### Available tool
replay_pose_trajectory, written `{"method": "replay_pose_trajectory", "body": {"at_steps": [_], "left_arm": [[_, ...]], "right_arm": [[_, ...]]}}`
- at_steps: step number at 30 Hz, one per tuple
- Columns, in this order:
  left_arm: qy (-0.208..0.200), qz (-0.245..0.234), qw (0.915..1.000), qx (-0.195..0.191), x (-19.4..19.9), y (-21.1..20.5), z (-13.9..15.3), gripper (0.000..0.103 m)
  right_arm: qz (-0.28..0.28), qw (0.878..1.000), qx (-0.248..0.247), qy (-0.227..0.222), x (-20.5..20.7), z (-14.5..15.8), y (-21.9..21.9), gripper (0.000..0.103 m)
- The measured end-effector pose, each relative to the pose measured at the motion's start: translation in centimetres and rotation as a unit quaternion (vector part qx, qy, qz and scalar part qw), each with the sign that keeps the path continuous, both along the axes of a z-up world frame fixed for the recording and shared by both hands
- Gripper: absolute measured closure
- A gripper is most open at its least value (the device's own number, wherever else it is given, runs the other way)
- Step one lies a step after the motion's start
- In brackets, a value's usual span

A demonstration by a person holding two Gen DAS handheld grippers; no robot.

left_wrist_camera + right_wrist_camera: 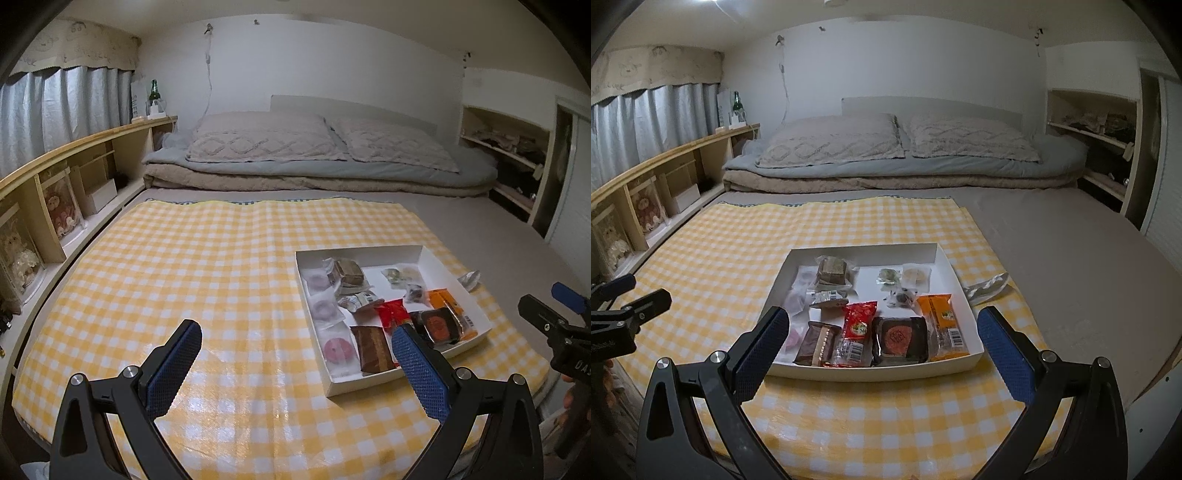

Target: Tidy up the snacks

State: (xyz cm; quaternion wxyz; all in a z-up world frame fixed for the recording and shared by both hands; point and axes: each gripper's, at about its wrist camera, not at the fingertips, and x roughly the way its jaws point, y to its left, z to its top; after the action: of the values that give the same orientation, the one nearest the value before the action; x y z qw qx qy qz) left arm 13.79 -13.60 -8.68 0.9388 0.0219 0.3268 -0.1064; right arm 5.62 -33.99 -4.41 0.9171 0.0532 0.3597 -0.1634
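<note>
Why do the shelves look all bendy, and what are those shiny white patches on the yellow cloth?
Left wrist view: the fisheye lens curves the wooden shelf and darkens the corners; lamp glare shines on the glossy yellow checked cloth between the open left claw's fingers. Right wrist view: same bending, a bright ceiling light at the top, softer glare by the white box.

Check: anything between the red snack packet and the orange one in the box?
Yes: a dark square packet lies between the red packet and orange packet, clearest in the right wrist view.
</note>
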Motion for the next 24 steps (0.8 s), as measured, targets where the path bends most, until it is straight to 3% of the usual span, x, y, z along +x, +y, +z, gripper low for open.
{"method": "replay_pose_trajectory", "body": {"at_steps": [24], "left_arm": [[-0.022,-0.006,0.9996,0.018,-0.76,-0.06,-0.79,0.0]], "right_arm": [[0.005,1.0,-0.013,0.002,0.32,-0.2,0.28,0.0]]}}
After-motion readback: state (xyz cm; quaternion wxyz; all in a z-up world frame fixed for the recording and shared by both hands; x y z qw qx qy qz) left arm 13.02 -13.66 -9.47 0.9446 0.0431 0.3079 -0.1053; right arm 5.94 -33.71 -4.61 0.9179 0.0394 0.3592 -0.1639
